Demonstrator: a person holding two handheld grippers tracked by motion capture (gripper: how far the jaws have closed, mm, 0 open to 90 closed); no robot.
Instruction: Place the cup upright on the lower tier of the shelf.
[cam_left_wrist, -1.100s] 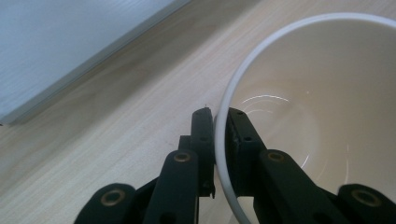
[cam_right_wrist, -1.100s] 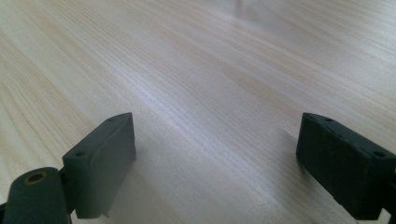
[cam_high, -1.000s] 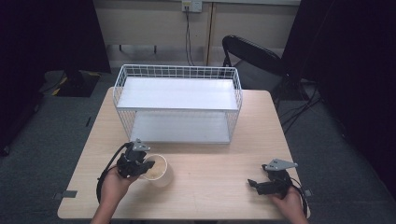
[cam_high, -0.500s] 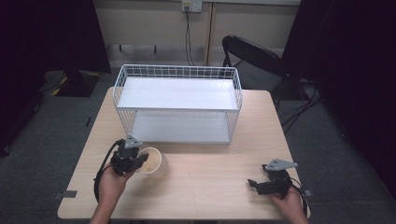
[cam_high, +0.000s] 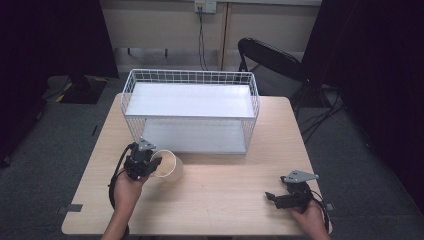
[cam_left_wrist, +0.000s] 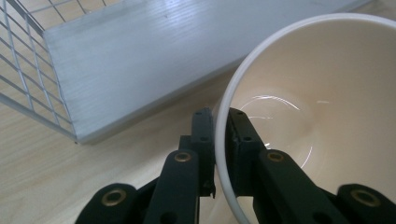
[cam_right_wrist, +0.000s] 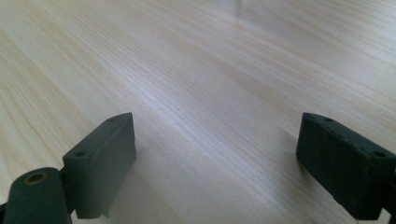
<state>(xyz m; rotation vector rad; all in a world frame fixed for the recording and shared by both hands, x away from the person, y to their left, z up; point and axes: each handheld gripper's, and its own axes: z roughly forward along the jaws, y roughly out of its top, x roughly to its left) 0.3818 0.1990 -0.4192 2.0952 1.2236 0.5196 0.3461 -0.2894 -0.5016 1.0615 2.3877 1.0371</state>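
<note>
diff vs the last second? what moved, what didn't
The left gripper, shut on the rim of the paper cup, has carried it away from the person toward the wire rack, the cup tipping onto its side with its mouth to the gripper. The grip was already on a second ago; nothing was let go. The right gripper stayed open near the table's right front corner, and the rack did not move.
</note>
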